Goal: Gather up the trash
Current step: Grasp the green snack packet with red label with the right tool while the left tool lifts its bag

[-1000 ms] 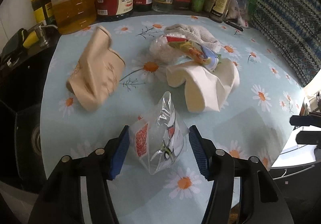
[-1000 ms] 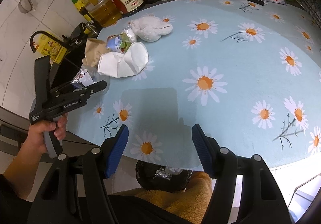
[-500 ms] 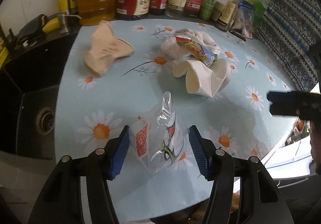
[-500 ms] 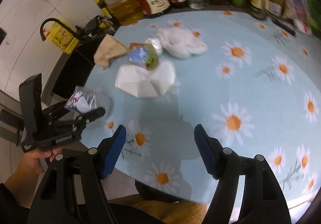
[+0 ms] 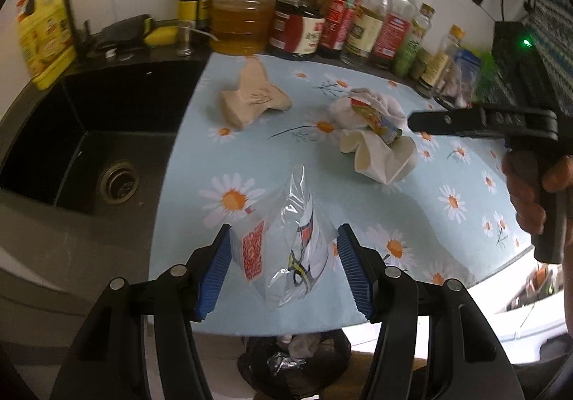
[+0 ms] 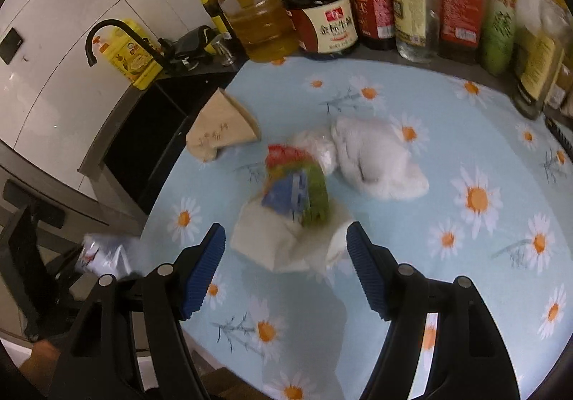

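Left tool [image 5: 283, 256] is gripping the clear wrapper [image 5: 286, 242]; right tool [image 6: 286, 267] is gaping empty.
Keep squeezing until it is clearing the worktop's [image 5: 447, 249] near edge above the bin bag [image 5: 297, 357].

bottles [image 6: 412, 2] lining back edge, crumpled trash [image 6: 297, 206] mid-table, bare tablecloth [image 6: 465, 135] right

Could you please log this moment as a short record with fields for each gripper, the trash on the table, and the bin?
left gripper: shut on clear plastic wrapper
right gripper: open, empty, jaws just opened wider, above the white crushed cup
trash on table: tan crushed cup, colourful packet, white cloth wad
bin bag: below table edge, trash inside
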### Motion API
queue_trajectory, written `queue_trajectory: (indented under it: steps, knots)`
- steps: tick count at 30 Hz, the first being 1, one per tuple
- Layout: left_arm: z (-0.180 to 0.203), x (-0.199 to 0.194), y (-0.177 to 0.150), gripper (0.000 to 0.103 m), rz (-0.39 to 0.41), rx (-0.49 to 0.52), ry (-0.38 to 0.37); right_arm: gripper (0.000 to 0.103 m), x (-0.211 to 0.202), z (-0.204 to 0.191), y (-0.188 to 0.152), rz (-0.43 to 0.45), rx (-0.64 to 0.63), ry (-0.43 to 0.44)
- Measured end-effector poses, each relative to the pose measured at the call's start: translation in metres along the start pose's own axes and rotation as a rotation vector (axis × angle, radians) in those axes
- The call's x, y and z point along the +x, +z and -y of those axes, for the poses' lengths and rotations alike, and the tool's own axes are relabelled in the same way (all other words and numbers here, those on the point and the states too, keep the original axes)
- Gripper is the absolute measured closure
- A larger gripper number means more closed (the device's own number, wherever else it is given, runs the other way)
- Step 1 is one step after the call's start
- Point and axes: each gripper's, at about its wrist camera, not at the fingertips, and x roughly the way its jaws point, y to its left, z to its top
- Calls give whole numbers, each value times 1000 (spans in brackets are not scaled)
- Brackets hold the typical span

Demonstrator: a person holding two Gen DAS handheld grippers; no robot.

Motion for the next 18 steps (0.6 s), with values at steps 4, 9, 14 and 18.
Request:
queue_trajectory:
  steps: [4,9,14,18]
  knots:
    - [-5,-9,-11,46,6,-48,19,33,17,4,15,-38,18,21]
    - [-6,-15,-21,46,3,-90,37,33,41,19,27,-103,79,67]
    - [-3,-19,-27,46,2,-108,45,33,54,22,34,-123,68,73]
    - [0,-20,-31,46,1,-119,50,51,64,26,36,-156,83,87]
